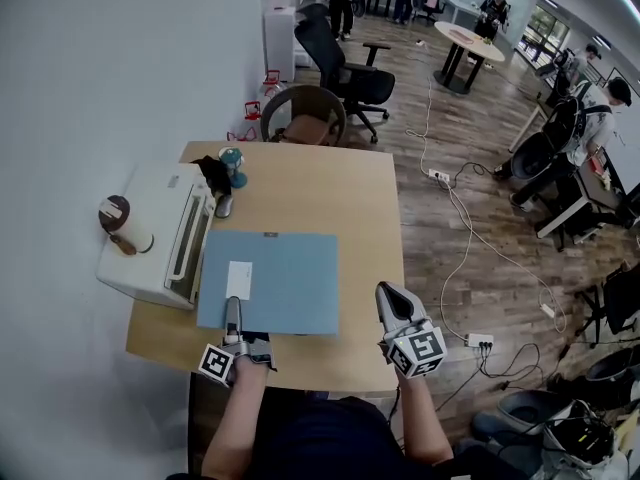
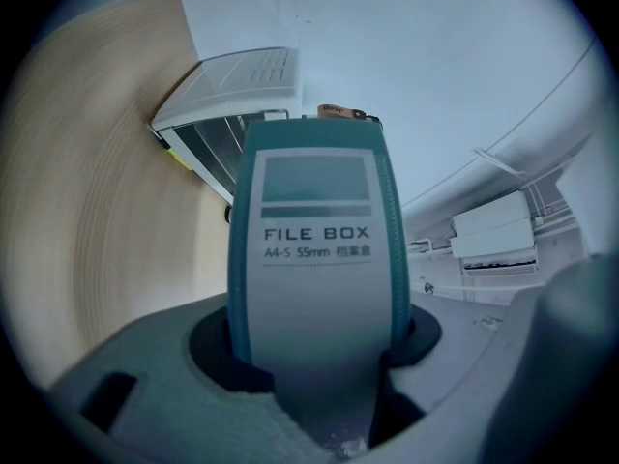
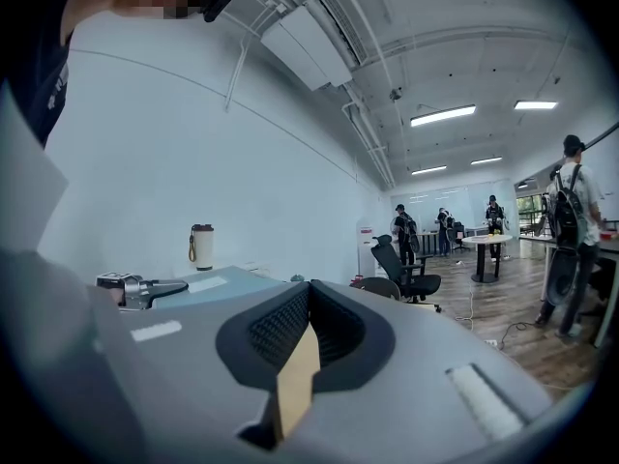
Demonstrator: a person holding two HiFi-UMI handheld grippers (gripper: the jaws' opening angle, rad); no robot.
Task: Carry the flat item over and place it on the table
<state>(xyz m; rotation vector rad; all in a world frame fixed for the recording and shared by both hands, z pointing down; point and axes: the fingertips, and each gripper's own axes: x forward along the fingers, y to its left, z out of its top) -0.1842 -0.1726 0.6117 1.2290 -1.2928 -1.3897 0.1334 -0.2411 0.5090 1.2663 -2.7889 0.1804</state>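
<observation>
Since a plain wall runs right along the left side, the open room I see is all to the right: wood floor with loose cables (image 1: 455,258) and a power strip (image 1: 478,341). The table (image 1: 365,218) has bare wood along its right strip and far side. Its near edge is partly cut off by my operator's body, and a round-backed chair (image 1: 305,118) stands against the far edge.

The flat blue file box (image 1: 290,278) lies spread over the near middle of the table, its left edge just beside the white printer (image 1: 150,238). I cannot tell whether the box rests fully on the wood or hangs just above it. A cup (image 1: 122,223) stands on the printer. A small teal object and some dark things behind it are too small to name.

The left gripper (image 1: 233,326) reaches in roughly level from the near side, its jaws clamped on the box's near edge at the white label. In its own view the label strip fills the gap and hides most of what lies ahead.

The right gripper (image 1: 396,298) hovers near the table's front right corner, apart from the box. Its jaws are closed to a thin slit with nothing between them.
</observation>
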